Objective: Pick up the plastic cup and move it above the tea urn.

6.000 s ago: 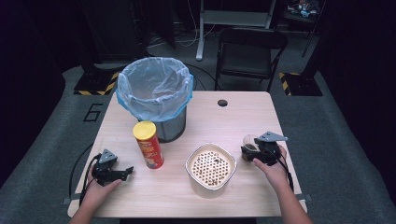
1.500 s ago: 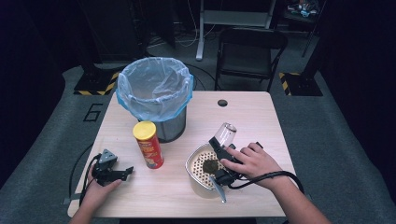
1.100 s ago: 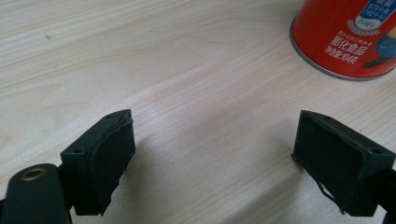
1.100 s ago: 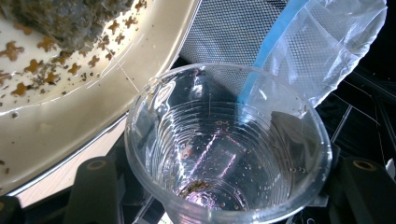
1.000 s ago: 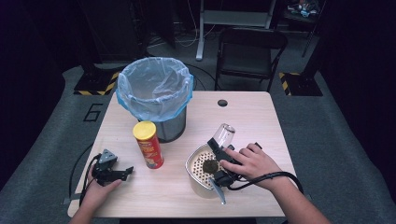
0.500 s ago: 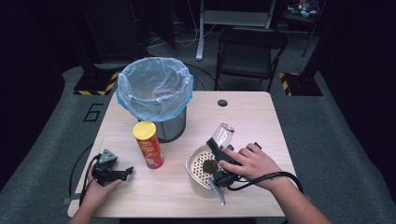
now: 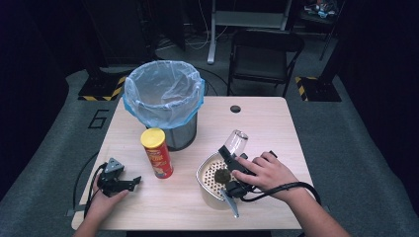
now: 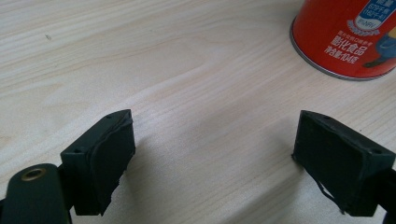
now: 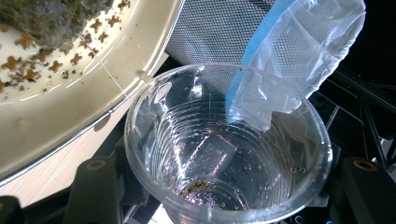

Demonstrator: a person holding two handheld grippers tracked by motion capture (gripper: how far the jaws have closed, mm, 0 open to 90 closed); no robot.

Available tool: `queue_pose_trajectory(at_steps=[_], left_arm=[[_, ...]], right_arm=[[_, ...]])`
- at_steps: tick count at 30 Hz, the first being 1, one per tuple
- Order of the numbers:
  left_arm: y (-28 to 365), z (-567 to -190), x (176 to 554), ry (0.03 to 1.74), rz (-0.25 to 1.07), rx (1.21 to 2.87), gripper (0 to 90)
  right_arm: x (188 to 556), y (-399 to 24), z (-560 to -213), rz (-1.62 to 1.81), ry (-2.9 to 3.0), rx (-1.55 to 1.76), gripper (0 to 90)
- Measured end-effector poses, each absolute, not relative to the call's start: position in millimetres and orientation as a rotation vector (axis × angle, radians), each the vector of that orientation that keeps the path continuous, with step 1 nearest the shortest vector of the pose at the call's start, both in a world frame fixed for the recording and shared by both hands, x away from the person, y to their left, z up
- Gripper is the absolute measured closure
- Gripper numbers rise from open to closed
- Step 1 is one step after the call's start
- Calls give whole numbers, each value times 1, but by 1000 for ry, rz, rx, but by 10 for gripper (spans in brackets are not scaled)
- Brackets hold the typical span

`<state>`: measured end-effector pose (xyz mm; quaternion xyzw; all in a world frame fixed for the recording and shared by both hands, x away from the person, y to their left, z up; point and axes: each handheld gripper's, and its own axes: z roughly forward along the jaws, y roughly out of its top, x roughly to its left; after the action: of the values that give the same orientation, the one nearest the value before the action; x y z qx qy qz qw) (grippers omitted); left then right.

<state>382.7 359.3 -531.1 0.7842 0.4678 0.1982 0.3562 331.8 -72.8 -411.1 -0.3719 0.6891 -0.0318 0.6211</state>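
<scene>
While the person's left hand rests at the near left corner of the wooden desk, the right gripper holds a clear plastic cup tilted over the far edge of a cream perforated bowl. Its fingers are clamped on the cup's sides, the mouth turned away from the person, toward the bin; in the right gripper view the cup has a few dark crumbs near its bottom and lies just beside the bowl's rim. A dark clump of debris sits on the bowl's pierced floor. The left gripper lies low over bare wood, its fingers spread wide with nothing between them, near the red snack can that stands upright between that gripper and the bowl. Behind the can stands a metal bin lined with a blue bag.
</scene>
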Motion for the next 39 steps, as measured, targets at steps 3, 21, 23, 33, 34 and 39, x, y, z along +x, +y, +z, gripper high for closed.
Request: queue_pose_trajectory(at_steps=[3,21,23,33,34,39], left_arm=[[359,-531,383,1208,512,2026,122],[359,-531,383,1208,512,2025,122],[359,-531,383,1208,512,2026,122],[359,-531,383,1208,512,2025,122],[359,-531,383,1208,511,2024,122],[359,-531,383,1209,512,2023,122]], right_arm=[[332,-73,-411,-70,1579,-848,346],[328,-78,-412,290,1431,-467,336],[327,-78,-412,322,1400,-421,336],[325,-81,-399,660,1532,-62,330],[327,-82,-395,703,1568,-23,329],[332,-92,-378,930,1645,165,326]])
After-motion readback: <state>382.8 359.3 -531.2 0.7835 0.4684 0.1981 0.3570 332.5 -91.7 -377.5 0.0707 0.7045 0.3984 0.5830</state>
